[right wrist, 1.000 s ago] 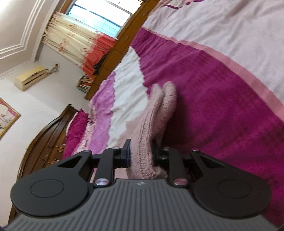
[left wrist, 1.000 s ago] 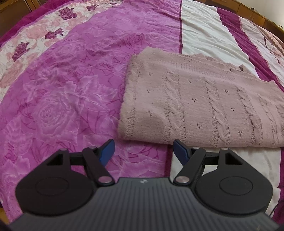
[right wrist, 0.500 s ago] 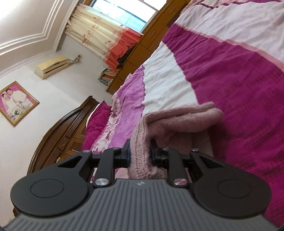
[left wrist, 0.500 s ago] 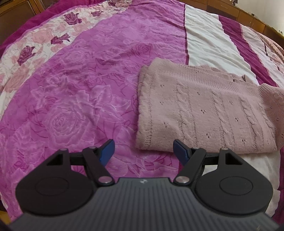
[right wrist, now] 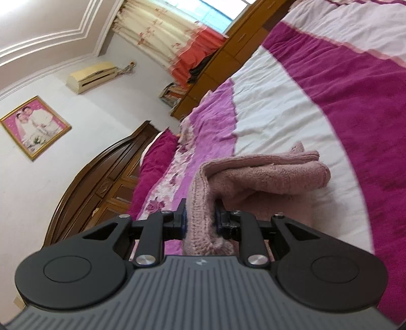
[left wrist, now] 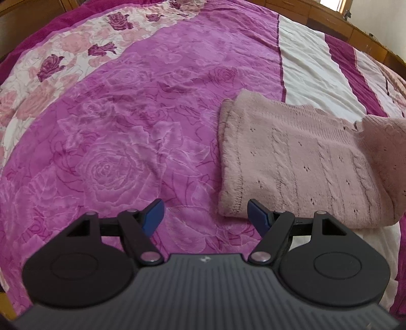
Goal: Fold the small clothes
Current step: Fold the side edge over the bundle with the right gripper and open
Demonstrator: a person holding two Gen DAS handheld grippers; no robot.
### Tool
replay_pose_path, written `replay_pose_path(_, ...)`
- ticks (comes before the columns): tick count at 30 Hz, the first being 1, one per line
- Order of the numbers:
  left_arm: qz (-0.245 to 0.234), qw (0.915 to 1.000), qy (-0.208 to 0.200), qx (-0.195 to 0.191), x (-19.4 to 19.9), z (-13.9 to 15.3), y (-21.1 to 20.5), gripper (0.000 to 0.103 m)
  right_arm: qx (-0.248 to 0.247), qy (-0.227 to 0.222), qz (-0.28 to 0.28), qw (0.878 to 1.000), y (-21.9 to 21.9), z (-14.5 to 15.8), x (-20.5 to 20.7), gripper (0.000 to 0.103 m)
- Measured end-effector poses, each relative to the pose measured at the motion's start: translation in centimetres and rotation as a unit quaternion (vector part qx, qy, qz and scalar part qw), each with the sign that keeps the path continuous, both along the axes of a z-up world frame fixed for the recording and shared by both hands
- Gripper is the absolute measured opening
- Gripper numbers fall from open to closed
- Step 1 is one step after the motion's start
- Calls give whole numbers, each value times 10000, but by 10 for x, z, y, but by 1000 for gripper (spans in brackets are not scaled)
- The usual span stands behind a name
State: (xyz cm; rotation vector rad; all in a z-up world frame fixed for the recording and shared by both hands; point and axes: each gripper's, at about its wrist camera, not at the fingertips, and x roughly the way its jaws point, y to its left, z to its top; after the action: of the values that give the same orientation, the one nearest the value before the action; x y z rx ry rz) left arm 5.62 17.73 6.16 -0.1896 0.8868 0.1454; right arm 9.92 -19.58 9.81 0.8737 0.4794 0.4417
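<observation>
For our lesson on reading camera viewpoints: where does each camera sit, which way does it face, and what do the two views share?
Left wrist: on the open left hand-held gripper, looking down at the bedspread and folded pink sweater.
Right wrist: on the right hand-held gripper, shut on the sweater's edge, tilted, facing headboard and window.
Shared: sweater and bedspread.

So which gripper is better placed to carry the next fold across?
Right. The right gripper is shut on the pink sweater, its edge lifted; the left gripper is open and holds nothing.
</observation>
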Motion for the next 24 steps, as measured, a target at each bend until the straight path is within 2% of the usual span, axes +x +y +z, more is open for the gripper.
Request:
replay_pose_path(6, 57, 10000, -25, -58, -1, -1, 7, 74, 128, -111, 334, 9993, 38, 12, 8, 22)
replay_pose_path(13, 187, 9998, -57, -68, -5, -2, 19, 74, 86, -48, 779, 9969, 95, 13, 18, 22)
replay_pose_path(21, 262, 9996, -32, -123, -7, -5, 33, 74, -477, 394, 1192, 9909, 172, -26, 39, 23)
replay_pose_path(24, 299, 9994, -37, -144, -9, -6, 38, 74, -784, 597, 1283, 9868, 193, -43, 38, 26)
